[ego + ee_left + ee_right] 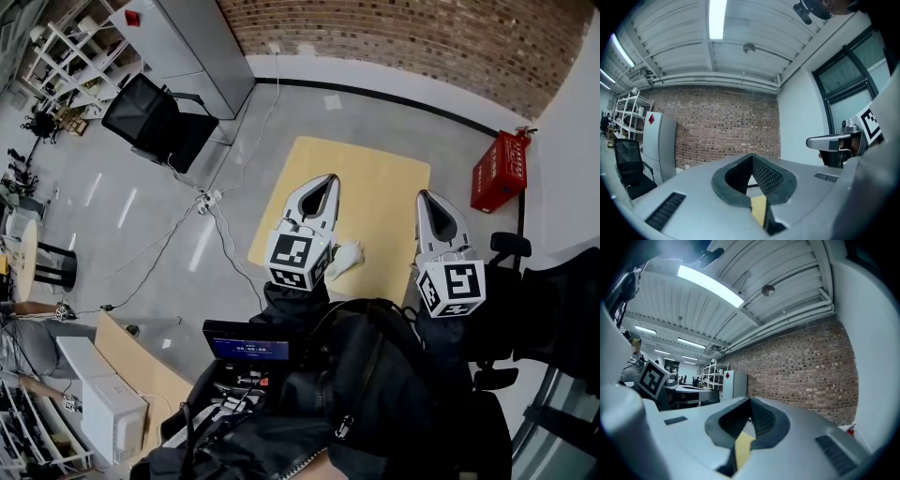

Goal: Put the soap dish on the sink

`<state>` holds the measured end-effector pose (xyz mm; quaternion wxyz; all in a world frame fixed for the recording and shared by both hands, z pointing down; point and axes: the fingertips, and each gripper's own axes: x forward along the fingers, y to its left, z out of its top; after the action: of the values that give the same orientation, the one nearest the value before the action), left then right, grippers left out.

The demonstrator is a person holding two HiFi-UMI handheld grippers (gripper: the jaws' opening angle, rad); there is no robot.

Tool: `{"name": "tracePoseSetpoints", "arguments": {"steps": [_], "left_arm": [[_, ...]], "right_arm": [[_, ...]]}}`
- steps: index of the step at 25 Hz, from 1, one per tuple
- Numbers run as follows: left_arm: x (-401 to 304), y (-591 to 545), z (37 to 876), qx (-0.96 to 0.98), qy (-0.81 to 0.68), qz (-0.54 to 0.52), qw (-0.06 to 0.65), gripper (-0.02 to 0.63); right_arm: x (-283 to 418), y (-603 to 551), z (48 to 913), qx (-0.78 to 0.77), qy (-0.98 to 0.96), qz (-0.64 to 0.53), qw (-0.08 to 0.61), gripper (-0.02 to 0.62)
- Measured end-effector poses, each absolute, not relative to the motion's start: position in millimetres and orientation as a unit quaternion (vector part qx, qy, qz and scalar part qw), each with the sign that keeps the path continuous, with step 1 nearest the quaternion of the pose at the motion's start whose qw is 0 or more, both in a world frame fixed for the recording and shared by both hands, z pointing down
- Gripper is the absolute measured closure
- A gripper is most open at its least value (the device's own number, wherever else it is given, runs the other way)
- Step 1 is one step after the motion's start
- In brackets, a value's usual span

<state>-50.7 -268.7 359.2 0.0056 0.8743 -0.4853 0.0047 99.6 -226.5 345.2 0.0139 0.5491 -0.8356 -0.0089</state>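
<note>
Yellow table [380, 173]: small whitish soap dish [343, 257] (outline unclear) beside left tongs [327, 179]; left and right tongs [424, 195] closed, empty.

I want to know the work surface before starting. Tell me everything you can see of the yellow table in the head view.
The table has a flat, pale yellow top that looks like wood, rectangular with rounded corners, set at a slant on the grey floor. Its legs do not show. The top is mostly bare; one small white object lies close to its near edge. The left gripper and right gripper overlap its near side from above.
</note>
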Motion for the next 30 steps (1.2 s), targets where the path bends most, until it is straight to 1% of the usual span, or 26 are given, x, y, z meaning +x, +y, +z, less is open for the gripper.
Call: {"name": "tracePoseSetpoints", "arguments": {"steps": [30], "left_arm": [[-51.5,-277.3,368.7,0.876,-0.482,0.014,0.005,0.603]], "right_arm": [[100.1,-231.9,347.1,0.561,-0.828,-0.013,0.01,0.589]]}}
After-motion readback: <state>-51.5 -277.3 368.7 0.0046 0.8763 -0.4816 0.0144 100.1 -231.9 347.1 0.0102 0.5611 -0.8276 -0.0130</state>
